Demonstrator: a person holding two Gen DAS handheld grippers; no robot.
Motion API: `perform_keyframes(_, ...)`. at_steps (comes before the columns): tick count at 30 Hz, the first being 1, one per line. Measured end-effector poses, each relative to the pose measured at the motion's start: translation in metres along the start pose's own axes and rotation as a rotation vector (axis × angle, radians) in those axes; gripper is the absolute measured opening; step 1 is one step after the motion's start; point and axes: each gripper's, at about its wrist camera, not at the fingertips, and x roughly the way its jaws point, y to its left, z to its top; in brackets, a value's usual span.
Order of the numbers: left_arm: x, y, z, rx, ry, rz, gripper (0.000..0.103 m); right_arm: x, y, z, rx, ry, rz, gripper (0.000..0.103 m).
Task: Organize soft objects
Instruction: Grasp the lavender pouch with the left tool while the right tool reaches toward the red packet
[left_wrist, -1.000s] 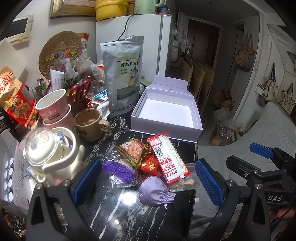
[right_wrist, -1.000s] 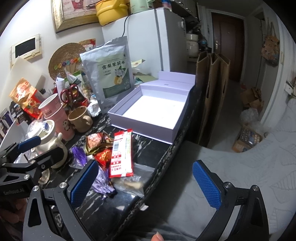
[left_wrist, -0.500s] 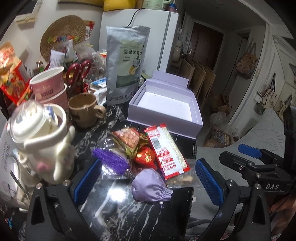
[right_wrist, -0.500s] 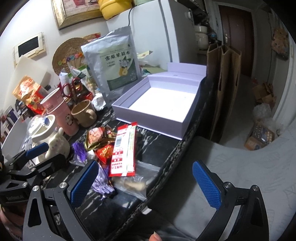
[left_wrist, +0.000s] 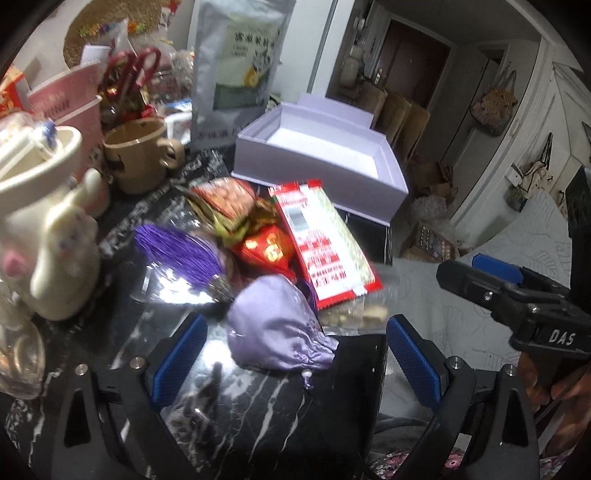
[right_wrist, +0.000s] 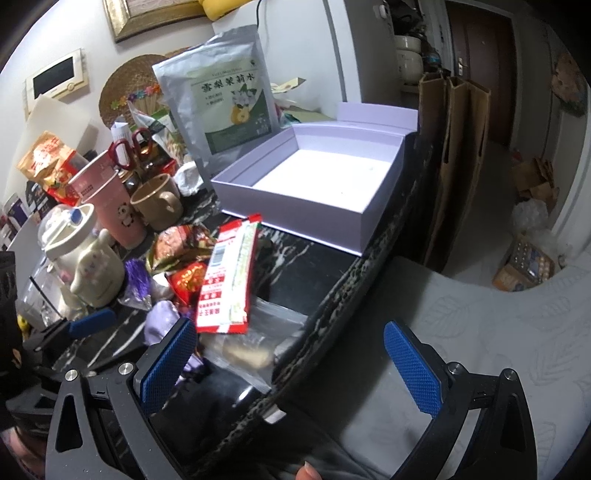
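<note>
Left gripper (left_wrist: 295, 354) wide open, empty, straddling the lilac satin pouch (left_wrist: 277, 328), which lies on the marble counter (left_wrist: 258, 413) at 6 o'clock of the snack pile. Right gripper (right_wrist: 291, 365) likewise agape, holding nothing, off the counter edge. Advisable: descend squarely and close on the pouch's bulk, avoiding the red-and-white packet (left_wrist: 325, 251) at 1 o'clock; the open lavender box (left_wrist: 325, 173) lies at 12 o'clock.

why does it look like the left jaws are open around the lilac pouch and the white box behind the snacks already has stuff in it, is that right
Partly. The white box is empty; the right wrist view shows its bare floor. The left gripper does stand open around the lilac pouch.
</note>
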Motion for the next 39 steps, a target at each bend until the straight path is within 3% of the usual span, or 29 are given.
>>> perform_keyframes(8,0.034,-0.001,-0.005,0.030,0.069,0.054,0.099,0.011,-0.017,-0.004,0.010,0.030,-0.001,0.103)
perform_keyframes(12,0.045,0.004,-0.007,0.010,0.096,0.044,0.086,0.017,-0.023,-0.007,0.026,0.051,0.015,0.103)
perform_keyframes(21,0.040,0.006,-0.011,0.031,0.033,0.018,0.061,0.026,-0.022,-0.007,0.034,0.073,0.063,0.103)
perform_keyframes(24,0.032,0.010,-0.012,-0.009,0.014,-0.007,0.060,0.030,-0.014,-0.003,-0.001,0.066,0.082,0.103)
perform_keyframes(32,-0.010,0.018,-0.012,-0.060,-0.054,0.032,0.060,0.053,0.018,0.012,-0.113,0.063,0.130,0.103)
perform_keyframes(39,-0.028,0.027,-0.012,-0.095,-0.086,0.086,0.060,0.084,0.035,0.028,-0.124,0.075,0.166,0.081)
